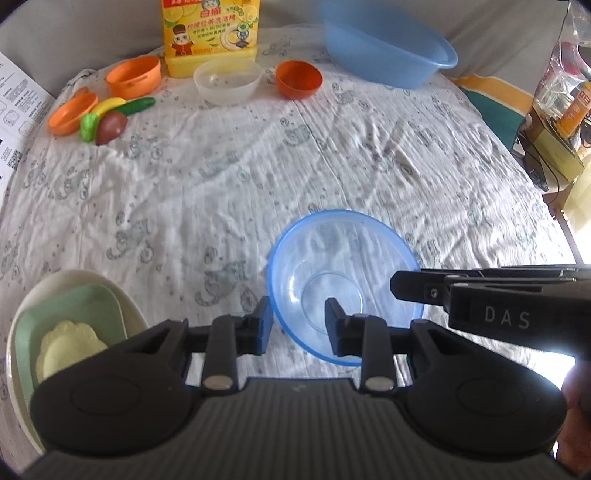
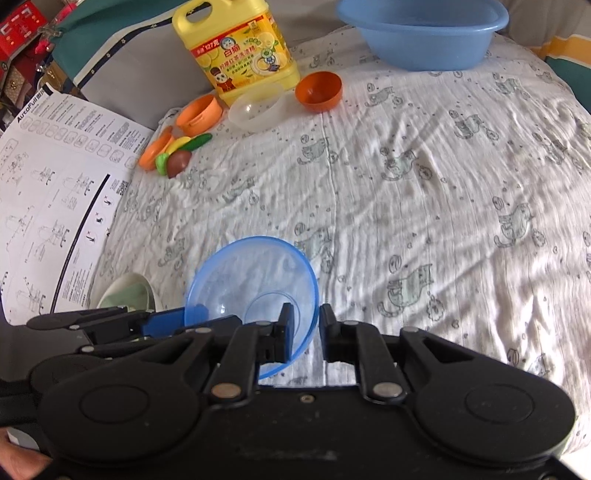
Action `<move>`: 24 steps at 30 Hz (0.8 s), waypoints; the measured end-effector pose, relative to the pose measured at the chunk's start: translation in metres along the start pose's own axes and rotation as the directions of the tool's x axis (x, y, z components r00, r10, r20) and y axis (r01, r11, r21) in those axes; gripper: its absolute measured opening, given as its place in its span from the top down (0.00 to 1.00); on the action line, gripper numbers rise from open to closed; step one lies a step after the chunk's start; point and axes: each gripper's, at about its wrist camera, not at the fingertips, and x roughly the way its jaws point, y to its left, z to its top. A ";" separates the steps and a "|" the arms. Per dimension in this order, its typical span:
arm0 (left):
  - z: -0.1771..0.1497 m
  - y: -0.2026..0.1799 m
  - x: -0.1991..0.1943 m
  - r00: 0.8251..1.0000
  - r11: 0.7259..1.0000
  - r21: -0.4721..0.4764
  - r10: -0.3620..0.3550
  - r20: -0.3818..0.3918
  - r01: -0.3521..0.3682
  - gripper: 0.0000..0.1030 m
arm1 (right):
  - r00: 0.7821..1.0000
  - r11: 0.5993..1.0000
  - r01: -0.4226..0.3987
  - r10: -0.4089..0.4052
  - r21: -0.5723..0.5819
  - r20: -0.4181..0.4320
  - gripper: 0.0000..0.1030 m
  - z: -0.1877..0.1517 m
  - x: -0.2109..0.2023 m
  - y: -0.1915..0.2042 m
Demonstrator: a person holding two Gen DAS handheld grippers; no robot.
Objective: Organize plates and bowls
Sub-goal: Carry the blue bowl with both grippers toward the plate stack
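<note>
A white cloth [image 1: 221,177] printed with grey cats covers the surface. At lower left of the left wrist view lies a stack of plates [image 1: 70,317], pale green on white. At bottom centre the left gripper [image 1: 297,321] has its fingers apart, straddling the near left rim of the clear blue bowl [image 1: 343,273] without pinching it. In the right wrist view the right gripper [image 2: 306,332] likewise straddles the bowl's right rim, its fingers apart. Along the top stand orange bowls [image 1: 135,74], a yellow detergent jug [image 1: 210,33] and a blue basin [image 1: 388,51].

Clear blue bowl [image 1: 345,273], cat-print cloth [image 1: 221,177]
</note>
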 end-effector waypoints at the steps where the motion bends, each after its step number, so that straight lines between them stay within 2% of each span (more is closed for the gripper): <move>1: -0.001 -0.001 0.000 1.000 1.000 0.001 -0.002 -0.003 0.002 0.72 | 1.000 1.000 0.001 -0.001 -0.001 0.000 0.85 -0.001 0.000 0.000; 17: -0.009 -0.007 0.009 0.999 0.999 0.026 -0.021 -0.039 0.022 0.72 | 0.999 1.000 0.022 -0.021 0.020 -0.027 0.83 -0.011 0.003 -0.005; 19: -0.010 -0.007 0.011 0.999 0.999 0.026 -0.019 -0.042 0.020 0.69 | 0.999 1.000 0.022 -0.022 0.021 -0.032 0.83 -0.011 0.004 -0.004; 20: -0.010 -0.007 0.012 0.999 1.000 0.027 -0.012 -0.044 0.014 0.67 | 0.999 0.999 0.024 -0.023 0.022 -0.033 0.82 -0.011 0.005 -0.003; 22: -0.010 -0.007 0.012 0.999 0.999 0.031 0.011 -0.039 -0.010 0.44 | 0.999 0.999 0.029 -0.029 0.021 -0.033 0.75 -0.011 0.006 -0.003; 24: -0.009 -0.008 0.010 0.999 0.998 0.042 0.042 -0.019 -0.041 0.30 | 0.999 0.999 0.041 -0.040 0.019 -0.024 0.71 -0.010 0.006 -0.002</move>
